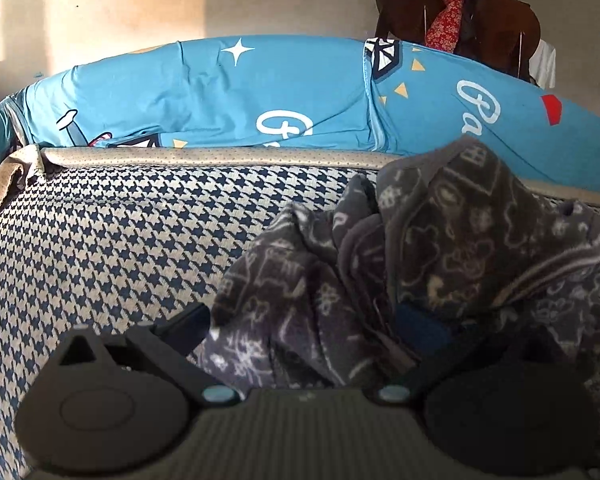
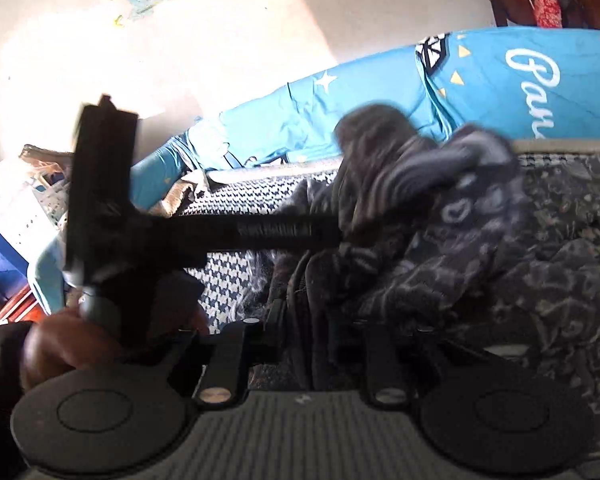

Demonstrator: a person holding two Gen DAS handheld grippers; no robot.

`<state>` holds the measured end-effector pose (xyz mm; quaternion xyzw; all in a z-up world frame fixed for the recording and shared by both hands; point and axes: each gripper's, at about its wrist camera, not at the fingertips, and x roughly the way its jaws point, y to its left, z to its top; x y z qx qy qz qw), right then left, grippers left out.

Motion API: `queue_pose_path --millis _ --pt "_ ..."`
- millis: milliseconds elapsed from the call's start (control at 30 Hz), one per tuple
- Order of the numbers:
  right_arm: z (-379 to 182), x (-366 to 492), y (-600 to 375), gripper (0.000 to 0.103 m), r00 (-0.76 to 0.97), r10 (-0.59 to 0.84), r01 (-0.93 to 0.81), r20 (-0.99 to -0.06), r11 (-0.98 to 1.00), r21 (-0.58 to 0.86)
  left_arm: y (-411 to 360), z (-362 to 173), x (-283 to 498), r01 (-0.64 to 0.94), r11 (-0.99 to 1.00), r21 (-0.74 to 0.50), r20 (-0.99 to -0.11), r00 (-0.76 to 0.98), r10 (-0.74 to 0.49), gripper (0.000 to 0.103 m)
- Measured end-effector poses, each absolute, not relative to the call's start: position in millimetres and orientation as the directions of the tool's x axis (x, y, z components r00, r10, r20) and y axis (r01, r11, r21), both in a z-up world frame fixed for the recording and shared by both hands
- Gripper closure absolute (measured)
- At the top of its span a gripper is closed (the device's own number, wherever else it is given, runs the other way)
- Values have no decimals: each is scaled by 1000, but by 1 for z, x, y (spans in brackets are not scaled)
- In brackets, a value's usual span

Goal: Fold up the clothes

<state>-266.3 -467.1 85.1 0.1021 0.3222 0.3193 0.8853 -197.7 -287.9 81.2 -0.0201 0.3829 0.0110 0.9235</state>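
The dark grey printed fleece garment point(image 1: 440, 248) looks soft, thick and light, likely to slump and bunch rather than hold a crease, so I would take it by a hem or corner, not the rumpled middle. It lies crumpled on the houndstooth cushion point(image 1: 100, 240), heaped between the 2 fingers of the left gripper point(image 1: 320, 320), whose jaws stand wide around it without pinching. The right gripper point(image 2: 320, 332) sits narrowly parted with a fold of fleece between its fingers, though blur hides whether it truly grips.
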Motion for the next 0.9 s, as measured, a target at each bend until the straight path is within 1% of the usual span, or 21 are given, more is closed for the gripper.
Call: queue_pose_path --millis 200,267,333,433,567,667,733,800,900 --pt "103 -274 -499 81 622 636 -502 -458 772 391 -272 71 -196 -65 996 -56 -734 679 3 0" --pt "107 -274 -511 79 640 625 -483 -447 780 398 -270 70 -196 -65 996 -55 -734 679 4 0" --pt "111 -273 -521 76 666 602 -454 -440 796 401 -272 70 -197 -60 997 -45 -731 682 8 0" --pt "116 -263 -536 75 711 549 -392 -439 828 401 -272 70 -198 -59 997 -43 -732 682 9 0" --pt "112 -246 -552 74 757 477 -278 -446 854 440 -268 70 -197 -65 995 -73 -742 670 -11 0" --pt "108 -233 -559 73 769 450 -214 -454 851 480 -267 69 -198 -64 995 -81 -744 668 -18 0" --pt "104 -223 -562 66 768 449 -179 -457 835 520 -267 69 -199 -61 995 -79 -743 669 -18 0" --pt "100 -216 -562 63 772 441 -151 -457 826 543 -267 69 -199 -60 995 -79 -742 670 -18 0" --pt "97 -202 -555 61 766 451 -144 -458 815 562 -267 70 -199 -59 995 -83 -744 668 -22 0"
